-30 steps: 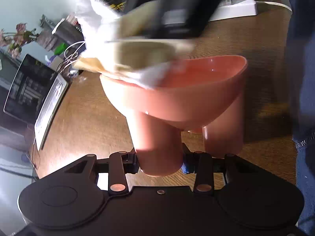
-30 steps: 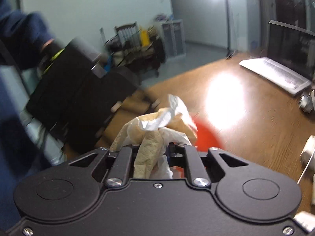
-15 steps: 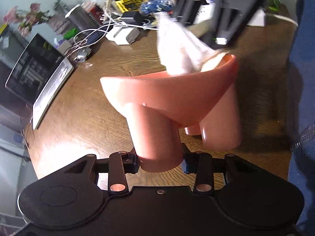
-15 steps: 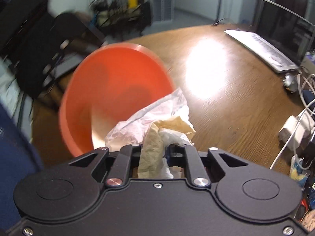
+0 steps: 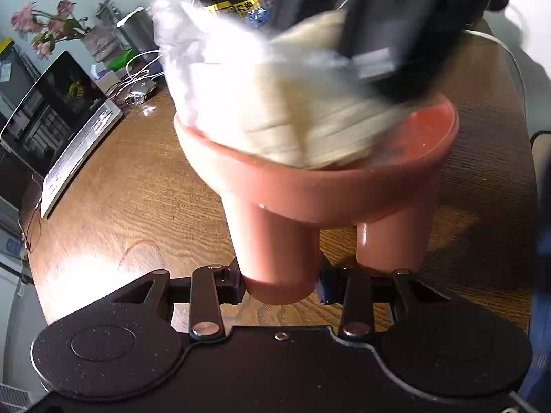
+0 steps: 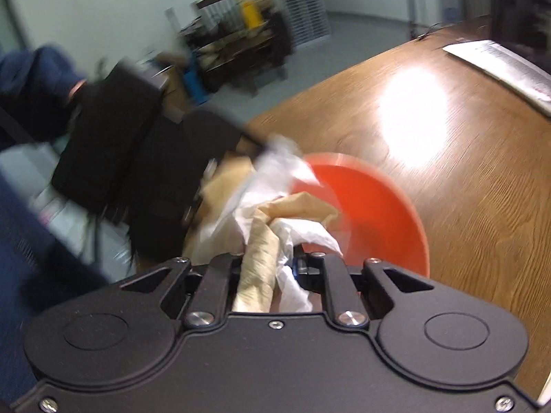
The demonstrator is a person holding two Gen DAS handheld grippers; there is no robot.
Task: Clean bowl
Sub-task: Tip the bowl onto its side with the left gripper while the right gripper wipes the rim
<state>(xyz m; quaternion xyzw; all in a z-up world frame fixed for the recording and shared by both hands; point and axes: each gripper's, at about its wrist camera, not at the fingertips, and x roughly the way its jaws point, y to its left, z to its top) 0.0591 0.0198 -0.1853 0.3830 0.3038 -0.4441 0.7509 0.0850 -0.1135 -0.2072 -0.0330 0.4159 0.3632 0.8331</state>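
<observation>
A salmon-pink bowl [image 5: 320, 186] on round legs stands over the wooden table. My left gripper [image 5: 280, 284] is shut on the bowl's near leg [image 5: 275, 251]. My right gripper [image 6: 272, 268] is shut on a crumpled white and tan cloth [image 6: 272, 216]. In the left wrist view that cloth [image 5: 275, 110] fills the bowl's inside, blurred by motion, with the right gripper's black body [image 5: 389, 17] above it. In the right wrist view the bowl [image 6: 372, 213] shows orange, just beyond the cloth.
A laptop [image 5: 58, 120] sits open at the table's left edge. Cables and chargers [image 5: 137, 79], a flower vase [image 5: 44, 31] and boxes crowd the far side. The person's blue sleeve [image 5: 540, 241] is at the right. The left gripper's body [image 6: 137, 165] shows beside the bowl.
The right gripper has swung the cloth from the bowl's far right rim across to the left inside it. The bowl stays held by the left gripper.
</observation>
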